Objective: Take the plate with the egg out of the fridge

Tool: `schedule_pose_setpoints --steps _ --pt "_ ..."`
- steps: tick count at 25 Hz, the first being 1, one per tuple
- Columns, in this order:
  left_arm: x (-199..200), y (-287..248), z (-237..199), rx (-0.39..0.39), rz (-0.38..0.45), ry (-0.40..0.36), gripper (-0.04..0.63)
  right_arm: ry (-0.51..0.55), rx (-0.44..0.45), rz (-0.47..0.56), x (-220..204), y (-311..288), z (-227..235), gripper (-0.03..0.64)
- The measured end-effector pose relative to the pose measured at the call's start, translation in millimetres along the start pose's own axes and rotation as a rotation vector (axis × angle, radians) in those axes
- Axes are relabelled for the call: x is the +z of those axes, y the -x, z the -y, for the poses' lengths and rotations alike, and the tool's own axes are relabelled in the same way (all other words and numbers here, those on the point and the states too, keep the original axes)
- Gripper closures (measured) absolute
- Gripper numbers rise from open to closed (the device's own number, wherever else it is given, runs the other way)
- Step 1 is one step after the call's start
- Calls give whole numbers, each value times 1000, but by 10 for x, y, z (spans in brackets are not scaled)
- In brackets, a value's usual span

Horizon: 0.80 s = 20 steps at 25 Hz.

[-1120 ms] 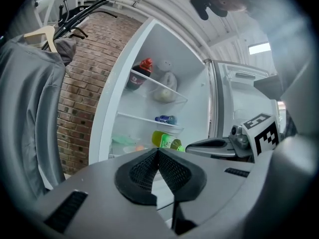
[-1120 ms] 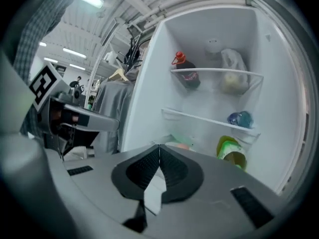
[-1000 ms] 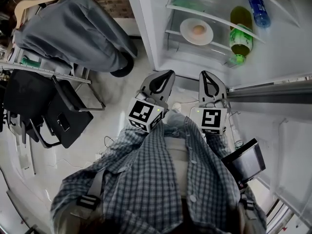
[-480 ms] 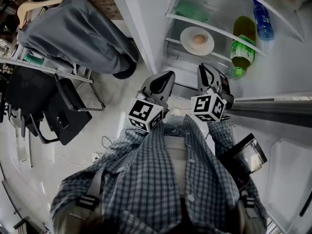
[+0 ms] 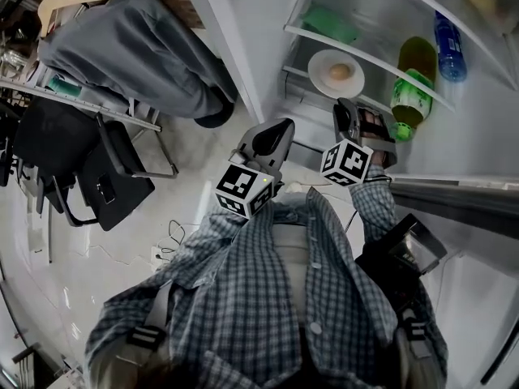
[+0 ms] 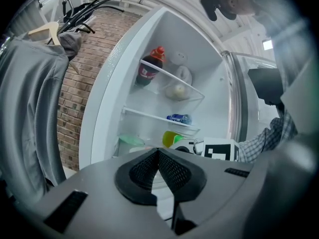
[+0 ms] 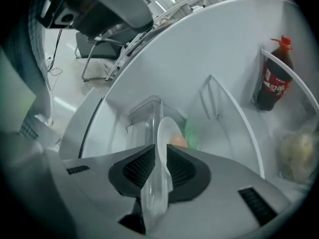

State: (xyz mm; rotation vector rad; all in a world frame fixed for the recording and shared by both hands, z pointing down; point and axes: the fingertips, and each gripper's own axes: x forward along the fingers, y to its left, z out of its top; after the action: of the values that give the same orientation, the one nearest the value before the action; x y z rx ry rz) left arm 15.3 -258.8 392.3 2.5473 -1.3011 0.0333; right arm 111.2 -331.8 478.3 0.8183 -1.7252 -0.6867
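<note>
White plate (image 5: 327, 61) with the egg (image 5: 340, 72) sits inside the open fridge (image 5: 243, 23), left of a green bottle (image 5: 409, 96), and your right gripper (image 5: 359, 108) reaches in just below it. Its jaws have just been opening and stand apart, the plate's near rim showing edge-on in the gap between them with the pads not clamped on it. Your left gripper (image 5: 276, 130) is closed on nothing and hangs outside the fridge, pointing toward it.
</note>
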Motion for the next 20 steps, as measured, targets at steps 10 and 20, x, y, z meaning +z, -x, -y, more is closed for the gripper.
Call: schedule_pose_setpoints --steps 10,20 --pt "-23 -57 -60 11 -8 10 588 136 20 -32 -109 -258 -52 563" --pt "-97 -245 -6 -50 -19 142 588 191 -30 -23 -92 -287 -4 589"
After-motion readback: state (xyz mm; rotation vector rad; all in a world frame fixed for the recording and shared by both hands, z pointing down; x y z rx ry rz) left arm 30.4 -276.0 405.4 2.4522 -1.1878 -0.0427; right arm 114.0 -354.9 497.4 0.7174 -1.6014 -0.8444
